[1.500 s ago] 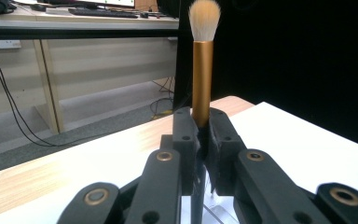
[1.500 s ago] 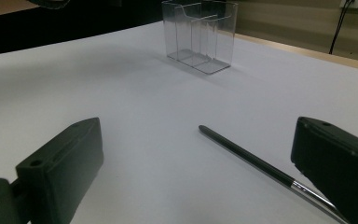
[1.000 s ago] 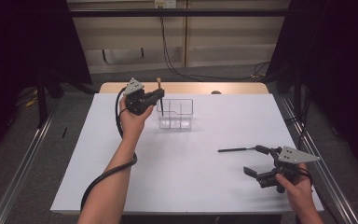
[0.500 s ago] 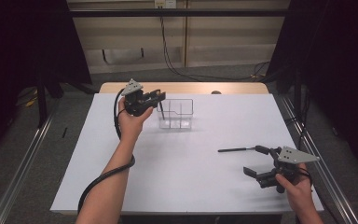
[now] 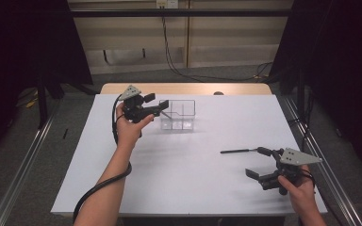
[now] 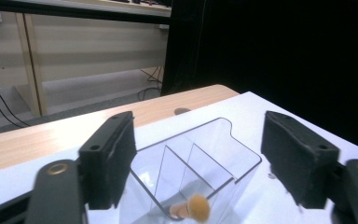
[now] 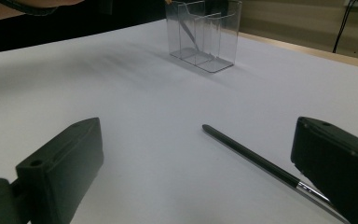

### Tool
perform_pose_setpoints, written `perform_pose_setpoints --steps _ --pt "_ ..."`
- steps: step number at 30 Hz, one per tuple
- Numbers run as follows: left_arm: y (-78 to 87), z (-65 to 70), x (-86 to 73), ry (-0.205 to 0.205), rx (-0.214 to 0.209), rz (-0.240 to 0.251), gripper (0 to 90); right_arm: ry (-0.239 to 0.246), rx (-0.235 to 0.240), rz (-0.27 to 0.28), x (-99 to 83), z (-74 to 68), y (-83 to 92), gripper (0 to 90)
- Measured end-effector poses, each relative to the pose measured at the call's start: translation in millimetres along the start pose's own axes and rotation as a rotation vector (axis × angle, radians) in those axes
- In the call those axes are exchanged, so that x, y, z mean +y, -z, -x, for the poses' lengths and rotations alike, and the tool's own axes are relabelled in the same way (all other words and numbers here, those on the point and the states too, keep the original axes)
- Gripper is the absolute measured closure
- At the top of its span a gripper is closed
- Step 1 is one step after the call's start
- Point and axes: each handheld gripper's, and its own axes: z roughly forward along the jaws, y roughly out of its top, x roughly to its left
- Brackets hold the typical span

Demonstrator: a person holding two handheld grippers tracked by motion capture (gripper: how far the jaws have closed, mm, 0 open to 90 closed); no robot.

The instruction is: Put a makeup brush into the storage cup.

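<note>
A clear plastic organizer [image 5: 183, 116] with several compartments stands at the back of the white table [image 5: 193, 193]. My left gripper [image 5: 160, 108] hovers at its left end. Its jaws have just been opening and stand wide apart above the organizer [image 6: 200, 154], with nothing between the pads. A wooden-handled stick [image 6: 192, 208] leans inside a compartment; from the right gripper view it shows as a thin slanted stick [image 7: 189, 35]. A black brush [image 5: 238, 151] lies flat on the table by my right gripper [image 5: 259, 162], which rests open. In the right gripper view the brush [image 7: 251, 156] runs toward the right jaw.
A wooden strip [image 5: 184, 88] borders the table's far edge, with cables and a shelf behind. Metal rails [image 5: 23, 165] run along both sides of the table. Dark curtains stand left and right.
The left gripper's jaws opened and let go of the wooden-handled stick, which now sits in the organizer. The right hand stayed in place.
</note>
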Motion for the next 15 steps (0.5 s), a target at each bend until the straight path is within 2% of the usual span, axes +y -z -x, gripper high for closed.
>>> perform_pose_setpoints --steps 4,12,15 --pt "3.6 1.6 -2.7 -0.014 -0.016 0.01 19.3 0.0 0.001 -0.001 -0.1 -0.2 -0.2 1.8" --pt "13.9 3.0 -13.2 0.01 -0.052 0.027 10.9 -0.002 0.003 -0.002 -0.4 -0.2 -0.3 1.8" --pt "18.9 3.6 -17.5 -0.001 -0.049 0.03 9.0 -0.001 0.003 -0.005 -0.3 -0.5 -0.6 1.8"
